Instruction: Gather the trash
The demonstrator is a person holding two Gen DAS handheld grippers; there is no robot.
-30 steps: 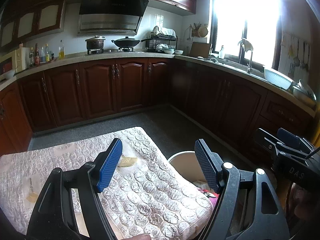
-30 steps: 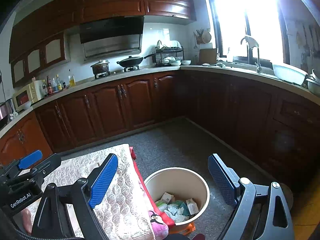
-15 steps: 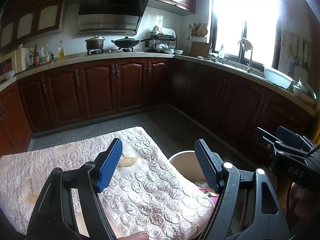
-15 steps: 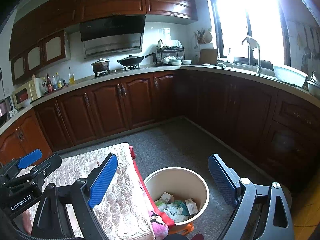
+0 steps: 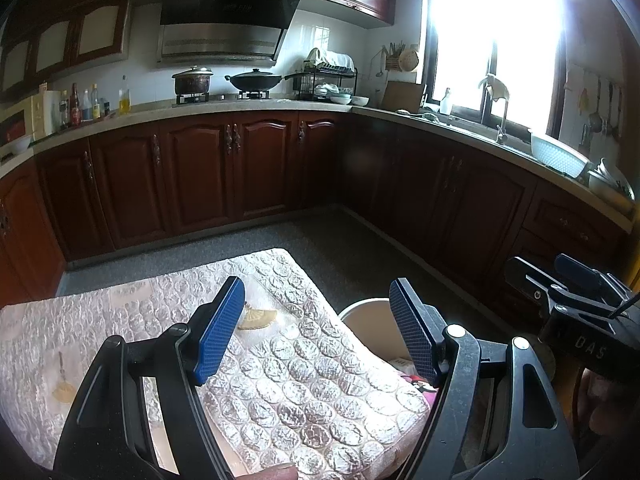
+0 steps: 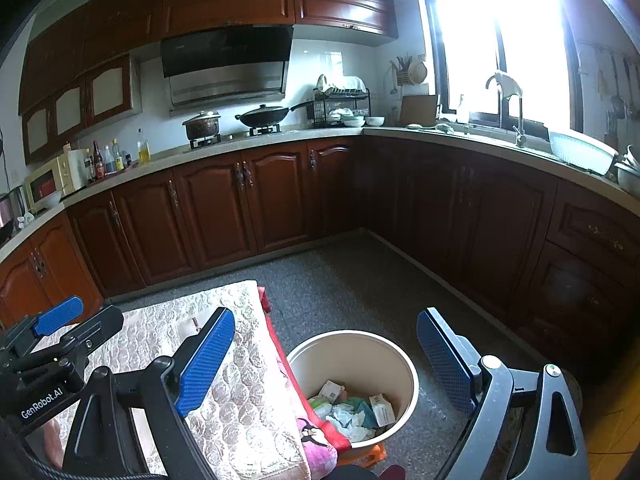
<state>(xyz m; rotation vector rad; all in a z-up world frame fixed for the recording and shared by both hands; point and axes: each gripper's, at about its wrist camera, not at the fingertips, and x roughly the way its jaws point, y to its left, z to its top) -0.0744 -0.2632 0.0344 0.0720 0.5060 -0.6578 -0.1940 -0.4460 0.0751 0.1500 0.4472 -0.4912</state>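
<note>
A: Where is the trash?

B: In the round cream plastic bin (image 6: 404,364) on the grey speckled floor (image 6: 344,280), just beside the low counter covered with a silvery bubble-textured cloth (image 5: 320,380). The pile of crumpled white paper, small white cartons and a green scrap (image 6: 352,408) lies at the bin's bottom, loosely heaped.

A: Anything on the cloth?

B: A small yellow fan-shaped piece (image 5: 258,317) lies flat near its far end, by the left blue pad.

A: And the jaws?

B: The left gripper (image 5: 316,336) hovers over the cloth, jaws wide apart and empty. The right gripper (image 6: 326,364) hangs above the bin, jaws spread wide, nothing between them. A pink printed fabric (image 6: 320,440) hangs off the counter's edge, touching the bin.
</note>
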